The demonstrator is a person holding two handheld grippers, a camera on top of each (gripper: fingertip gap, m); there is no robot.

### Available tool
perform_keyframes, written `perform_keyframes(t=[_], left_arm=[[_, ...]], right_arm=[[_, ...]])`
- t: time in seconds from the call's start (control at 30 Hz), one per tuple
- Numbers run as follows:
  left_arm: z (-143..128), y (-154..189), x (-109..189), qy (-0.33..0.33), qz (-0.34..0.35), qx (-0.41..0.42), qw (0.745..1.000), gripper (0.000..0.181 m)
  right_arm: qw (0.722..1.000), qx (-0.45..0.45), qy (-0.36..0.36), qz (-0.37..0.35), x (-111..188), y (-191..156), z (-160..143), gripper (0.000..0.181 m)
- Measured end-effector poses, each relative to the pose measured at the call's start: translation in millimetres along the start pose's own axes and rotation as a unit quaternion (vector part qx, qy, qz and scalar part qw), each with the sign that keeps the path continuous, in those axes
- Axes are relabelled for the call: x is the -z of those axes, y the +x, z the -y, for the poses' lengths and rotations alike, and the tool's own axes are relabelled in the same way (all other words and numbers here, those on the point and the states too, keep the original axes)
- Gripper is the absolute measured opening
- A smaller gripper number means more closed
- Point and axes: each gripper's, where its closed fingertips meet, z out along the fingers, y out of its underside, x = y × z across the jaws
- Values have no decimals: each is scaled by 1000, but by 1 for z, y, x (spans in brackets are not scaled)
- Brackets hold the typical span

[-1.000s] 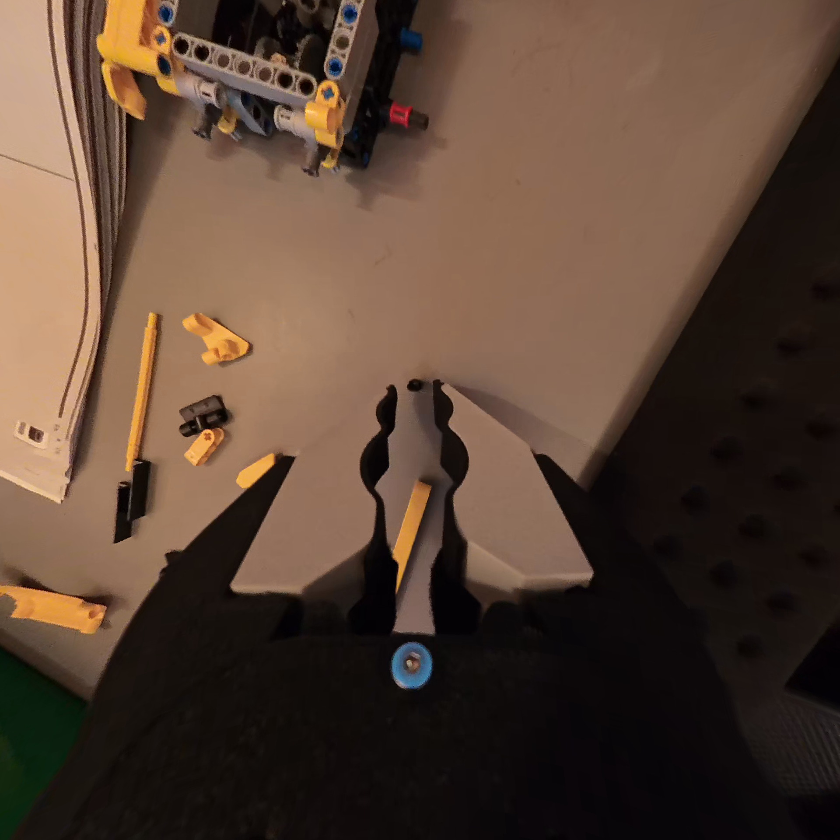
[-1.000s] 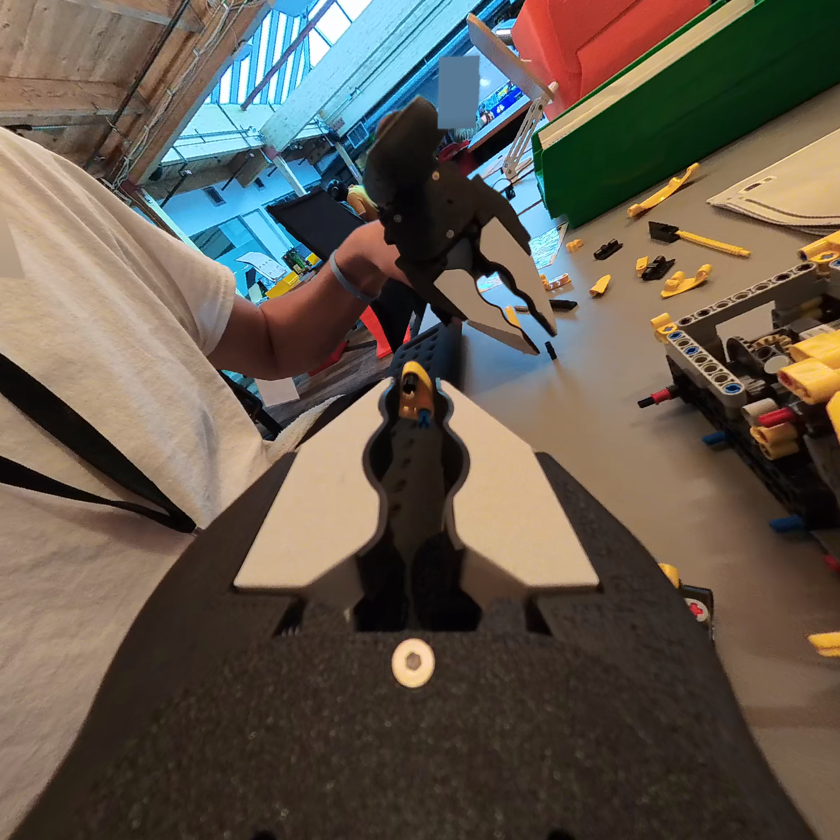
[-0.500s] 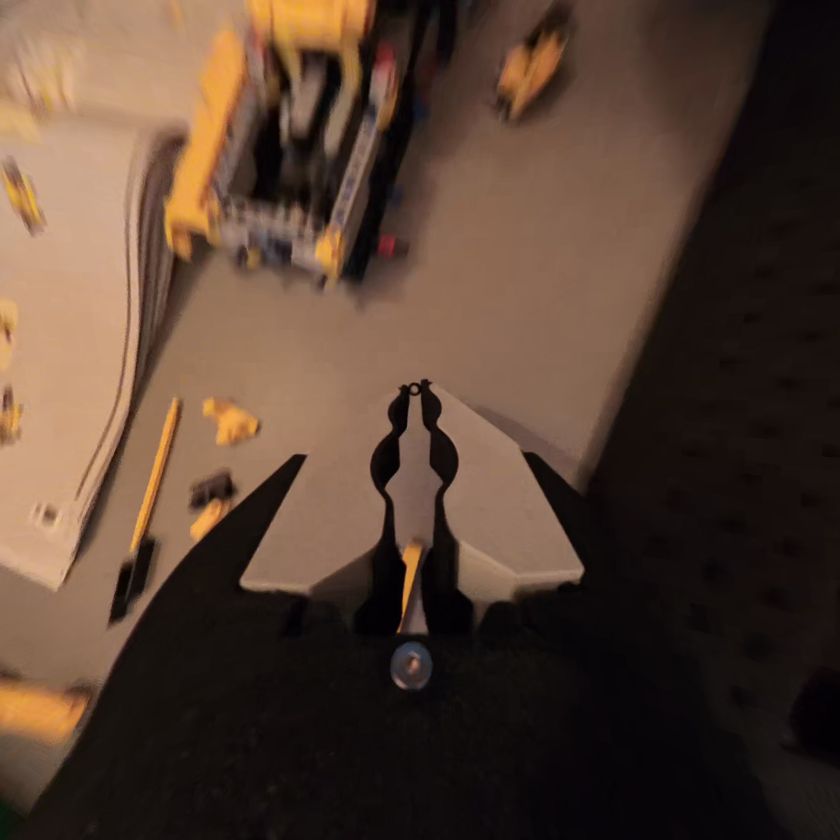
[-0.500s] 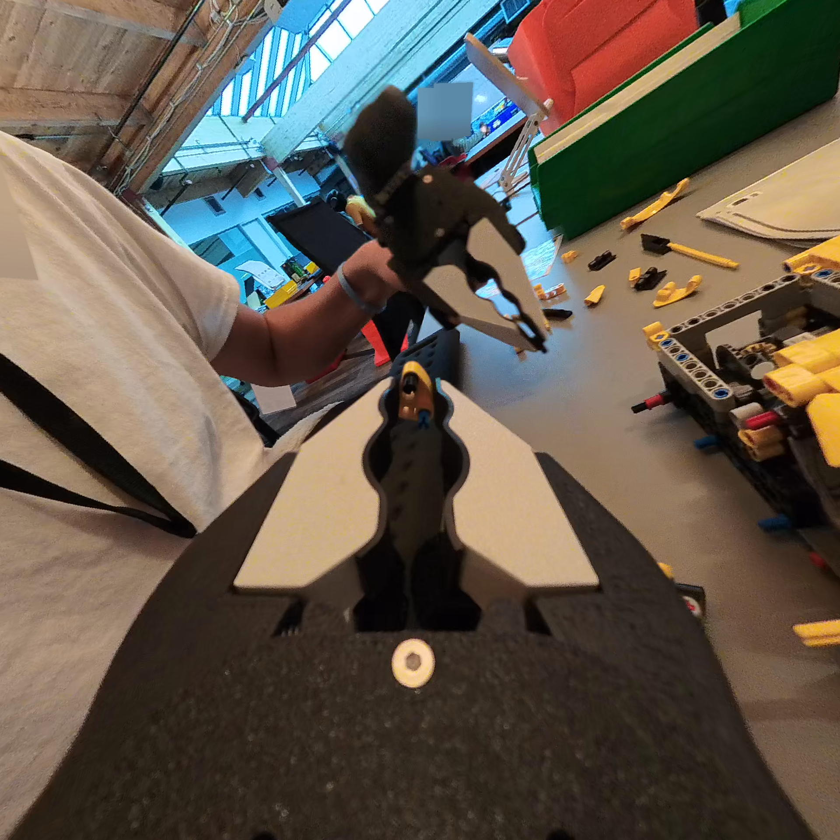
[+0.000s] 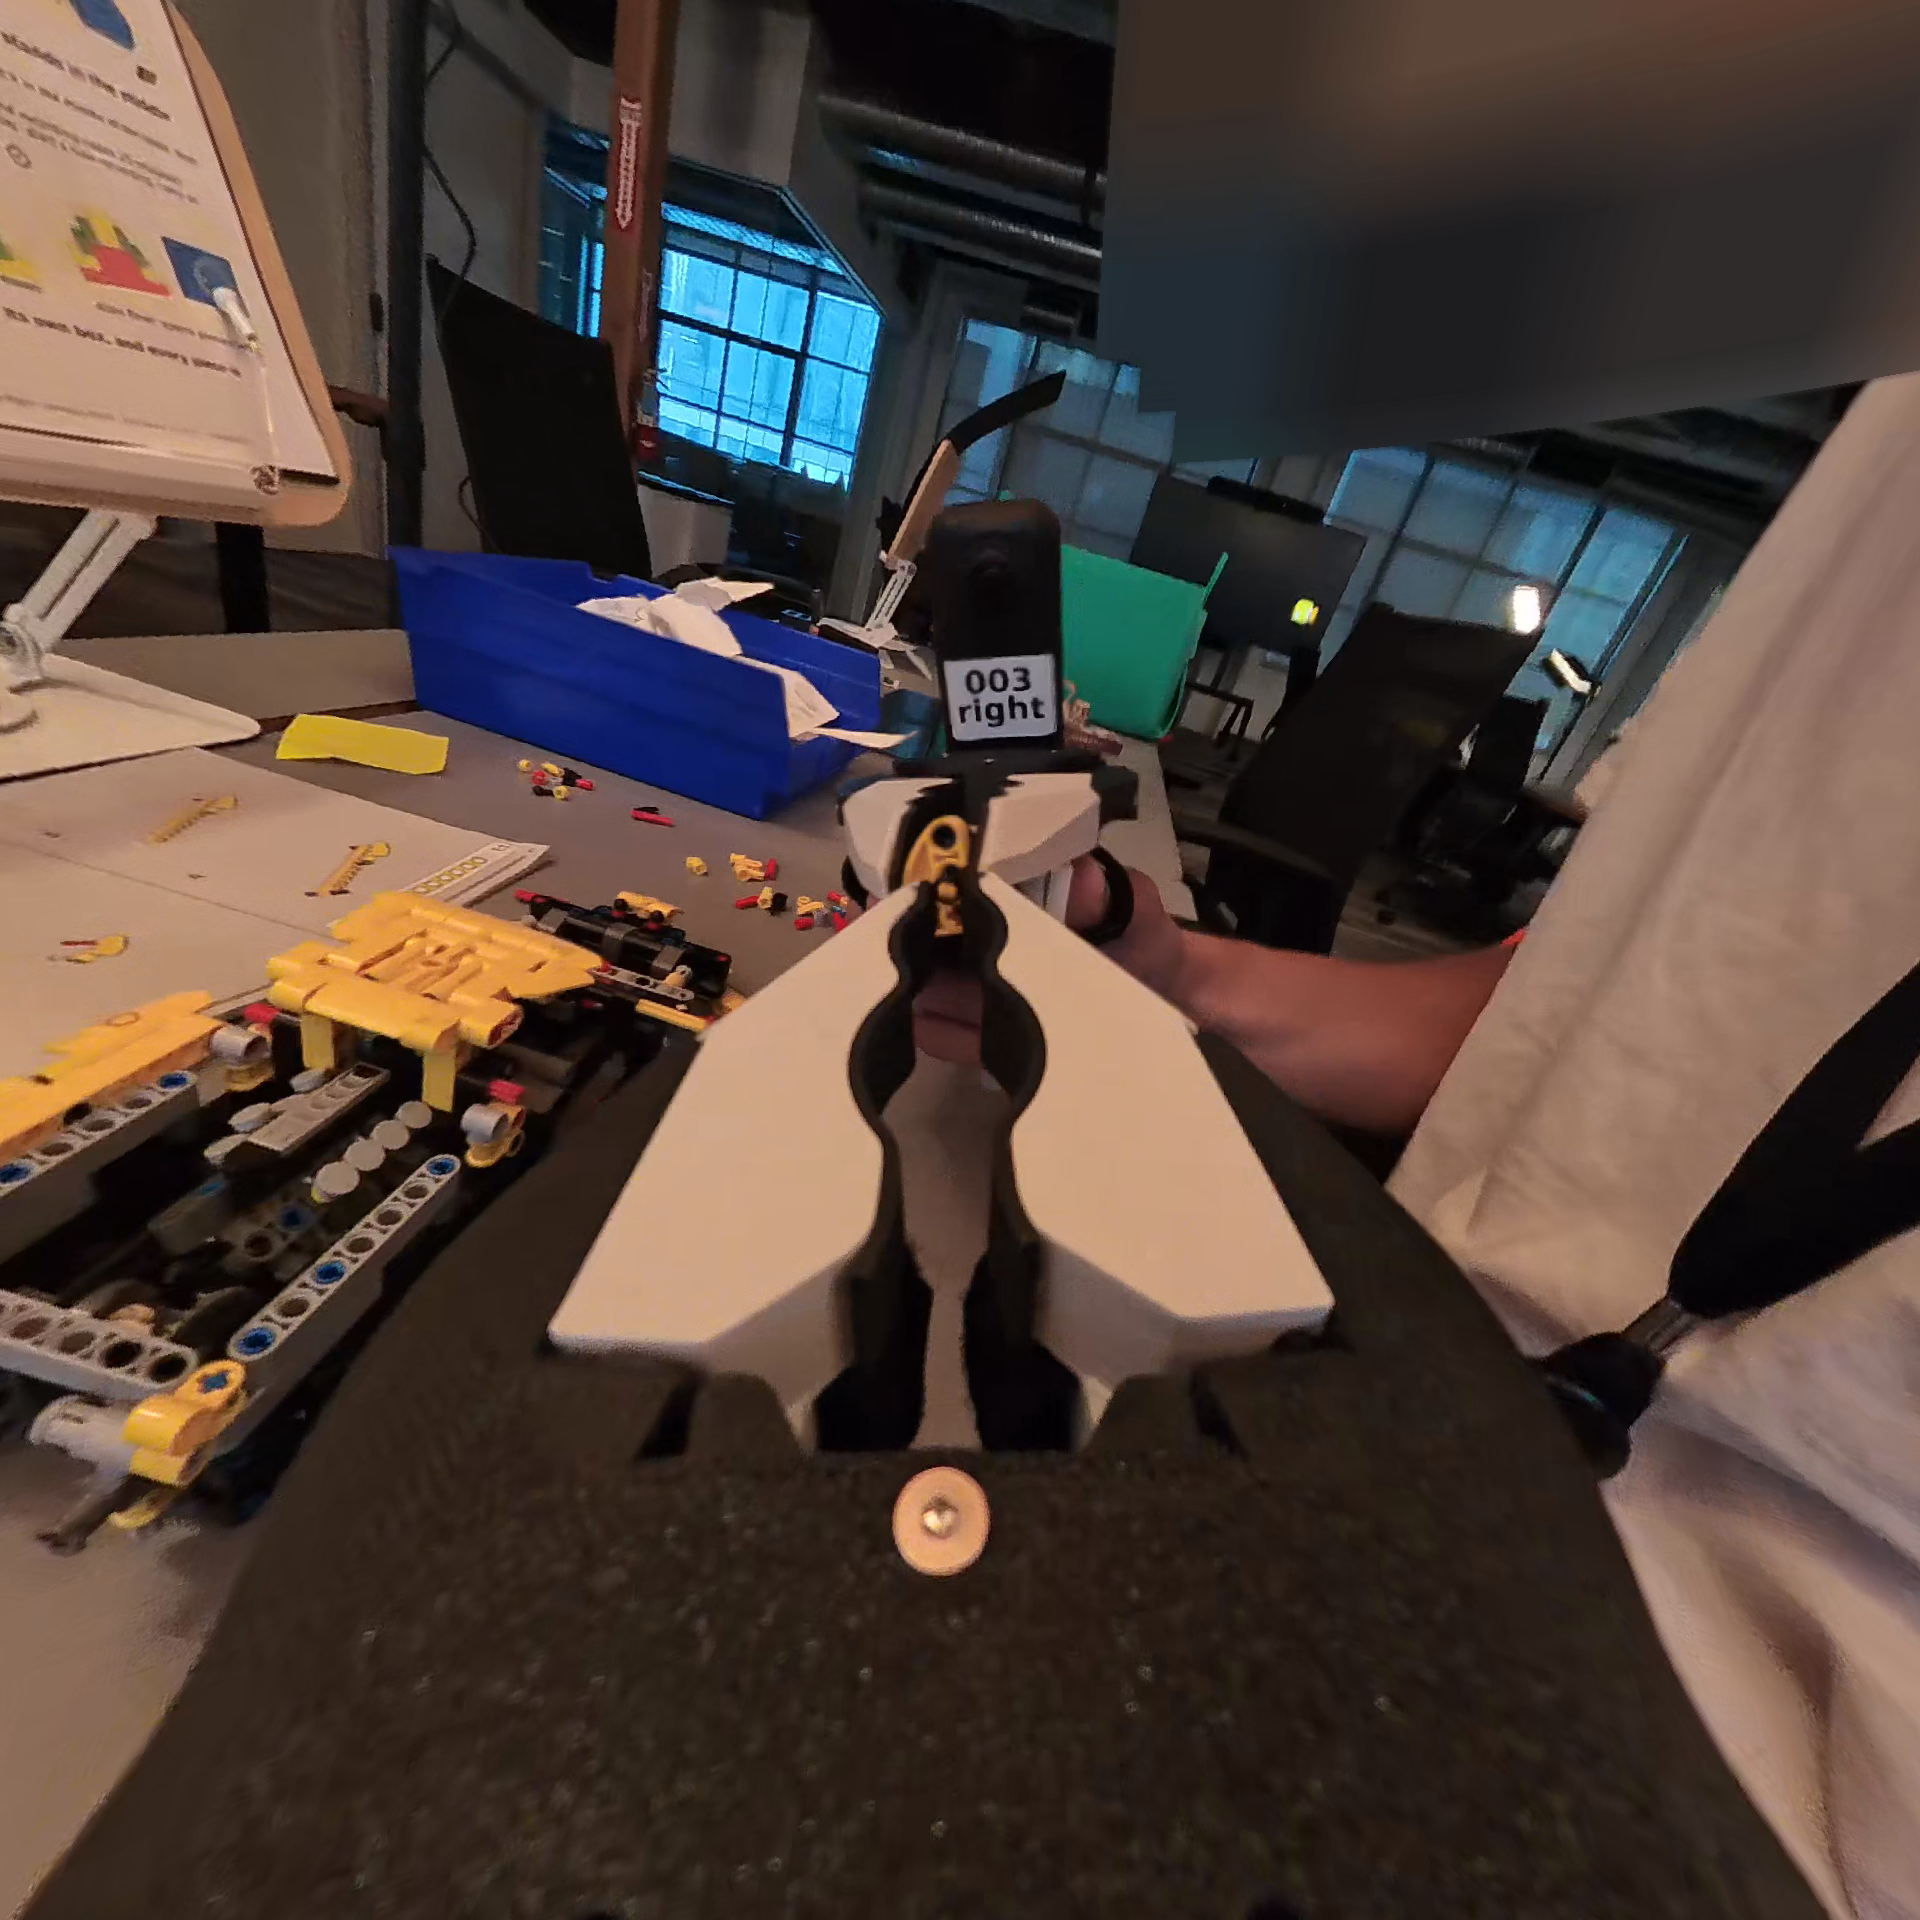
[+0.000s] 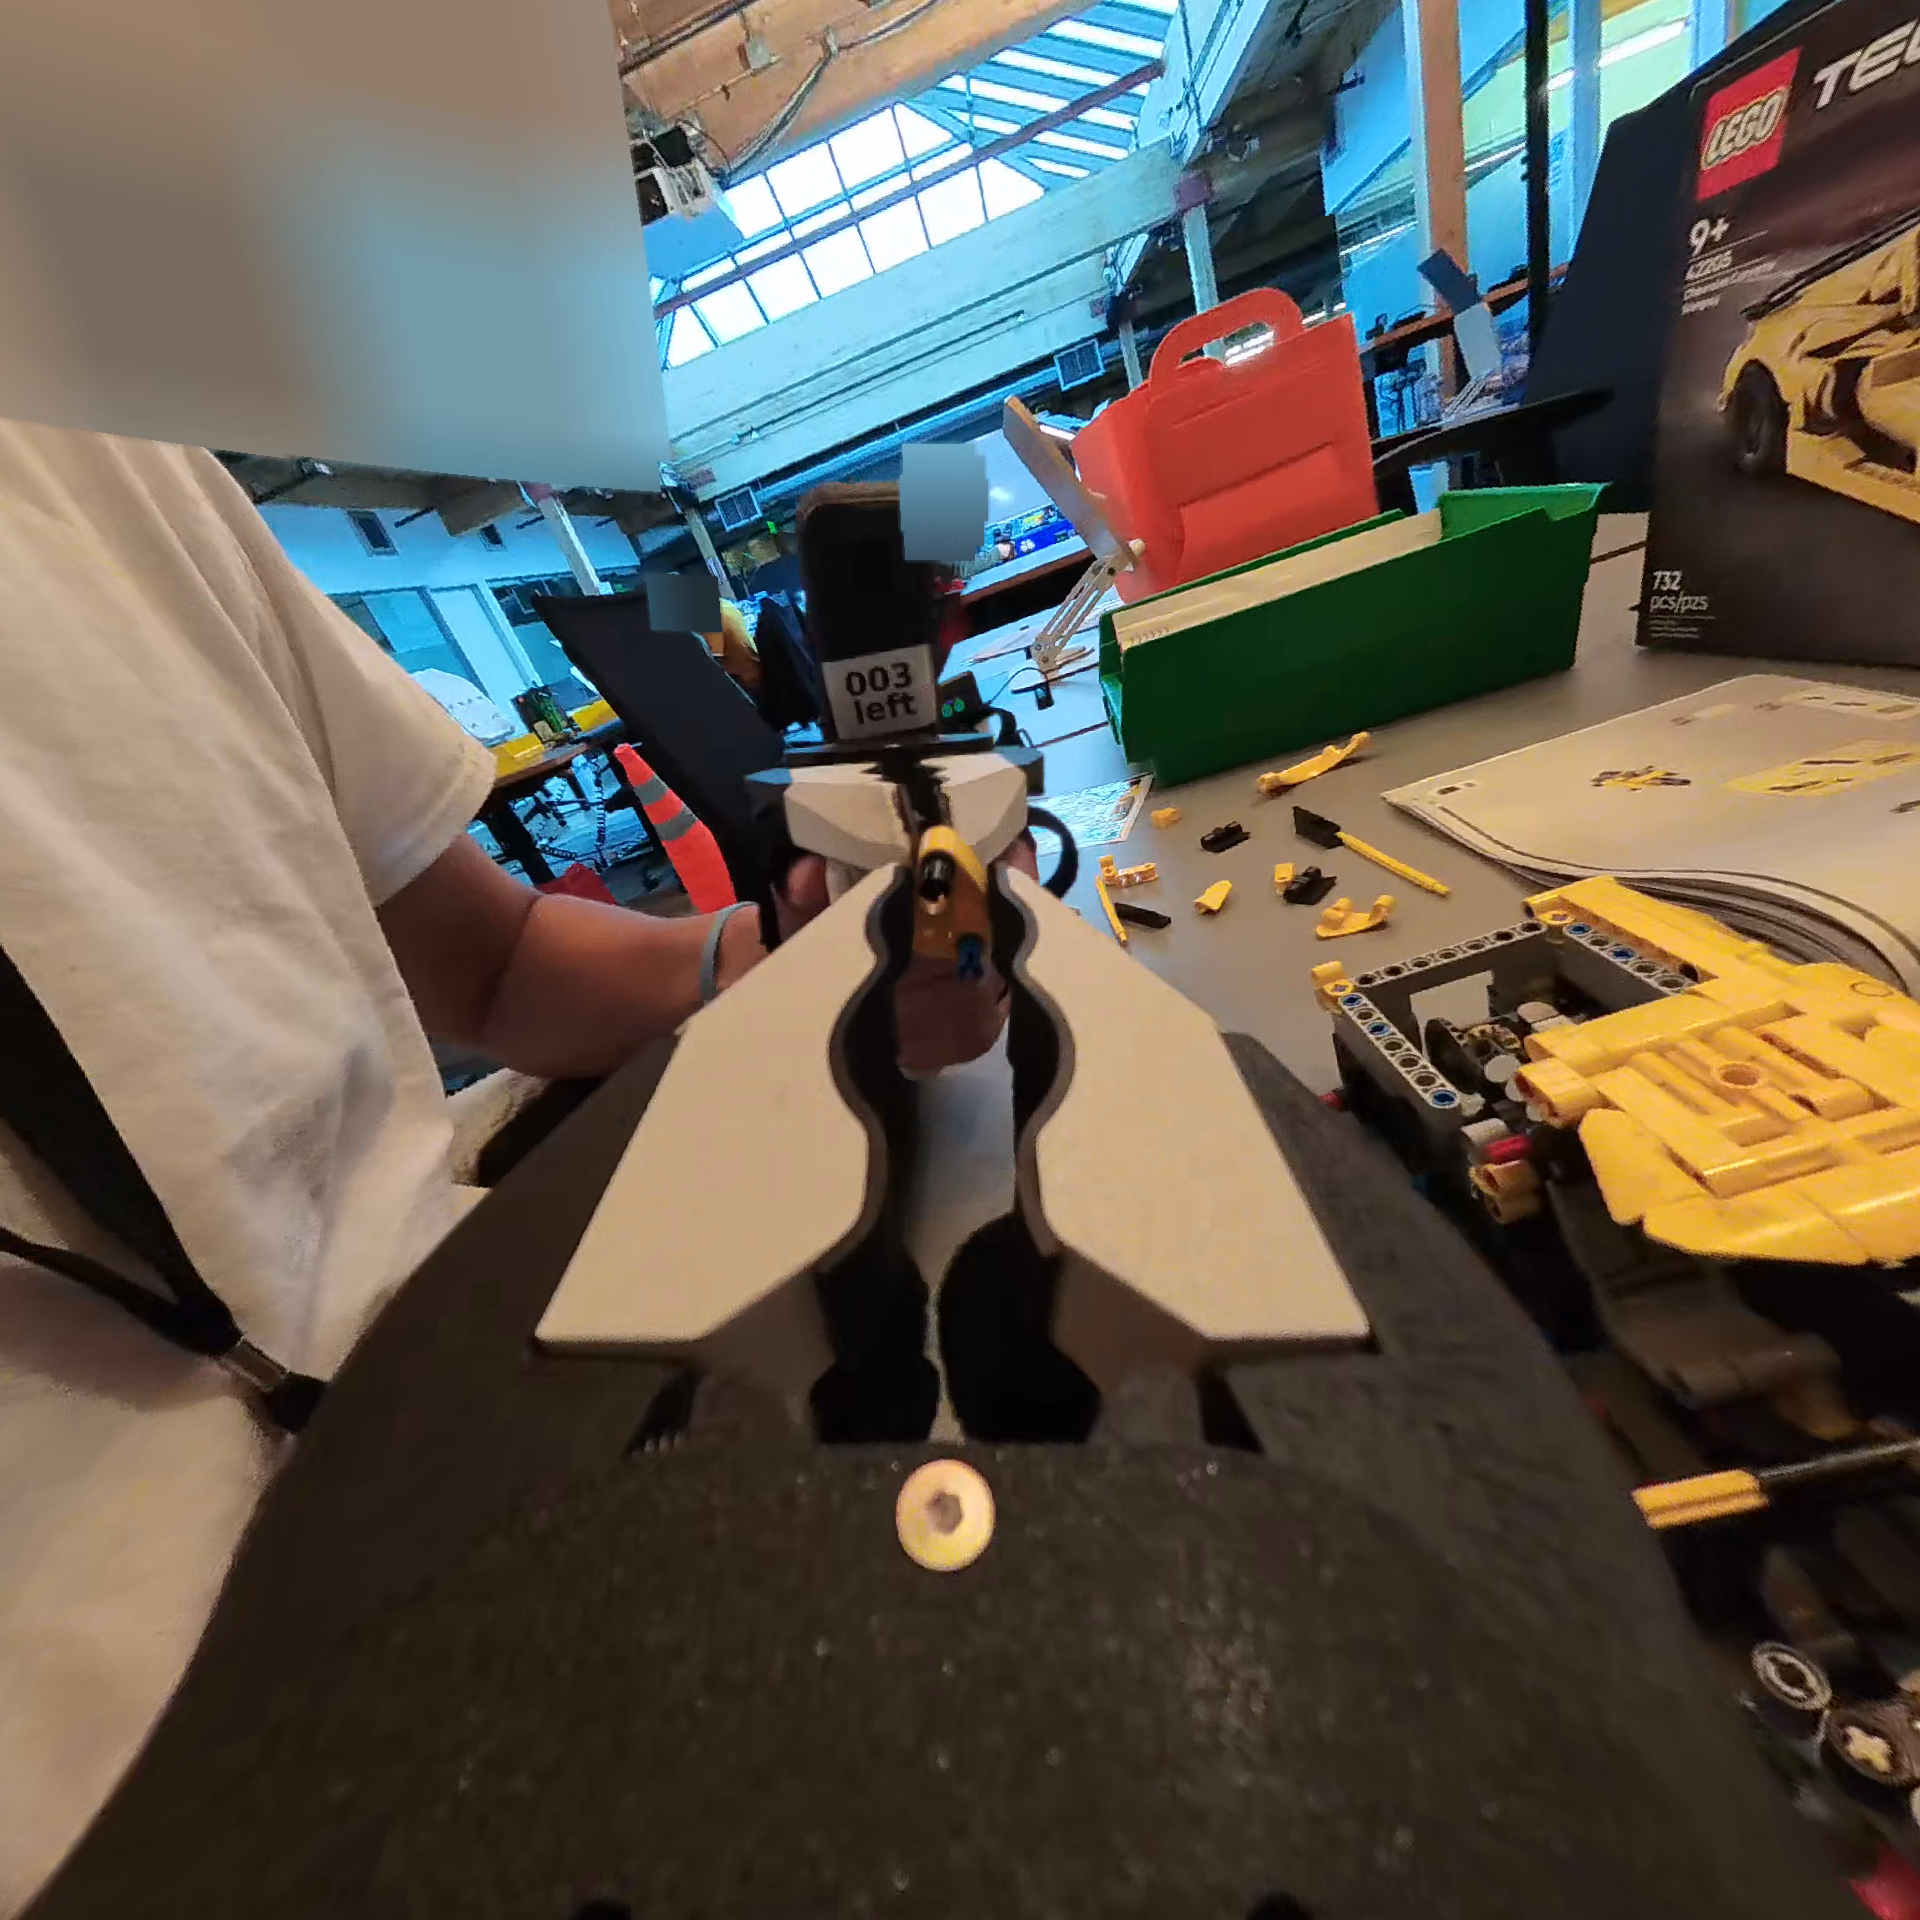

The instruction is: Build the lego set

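Observation:
My right gripper (image 6: 940, 920) is shut on a small yellow connector (image 6: 951, 899) with a blue pin at its lower end. My left gripper (image 5: 943, 920) is shut on a small black pin (image 6: 935, 864), mostly hidden between its tips. The two grippers face each other tip to tip above the table edge, and the pin's end meets the yellow connector (image 5: 940, 850). The left gripper (image 6: 914, 805) shows opposite in the right wrist view, the right gripper (image 5: 966, 821) opposite in the left wrist view. The partly built yellow and black car (image 6: 1662, 1091) (image 5: 343, 1039) stands beside them.
An instruction booklet (image 6: 1714, 800) lies behind the car, with loose yellow and black pieces (image 6: 1299, 883) next to it. A green bin (image 6: 1351, 644), the set's box (image 6: 1787, 364), a blue bin (image 5: 623, 675) and more small parts (image 5: 769, 883) stand farther back. A person's torso is close behind both grippers. Only a small space, under 4 cm, lies between the two pairs of fingers.
My left gripper shut on the black pin on the table, lifted it and swung round to face the right gripper. The right gripper kept its yellow connector and turned toward it.

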Motion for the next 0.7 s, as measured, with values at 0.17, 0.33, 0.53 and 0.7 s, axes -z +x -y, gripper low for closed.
perform_keyframes(t=[0.17,0.33,0.53,0.7], left_arm=[[-1,2,1,-5,1,-22,1000,4],[-3,3,3,-14,-5,-21,1000,5],[-8,9,5,-29,-15,-62,998,5],[-10,21,4,-29,-20,-151,988,5]], right_arm=[[999,-26,-4,22,-3,-3,-3,14],[999,-38,-10,34,-4,-4,-6,14],[993,-87,-22,72,-5,-10,-10,13],[970,-188,-18,153,-2,-23,-10,13]])
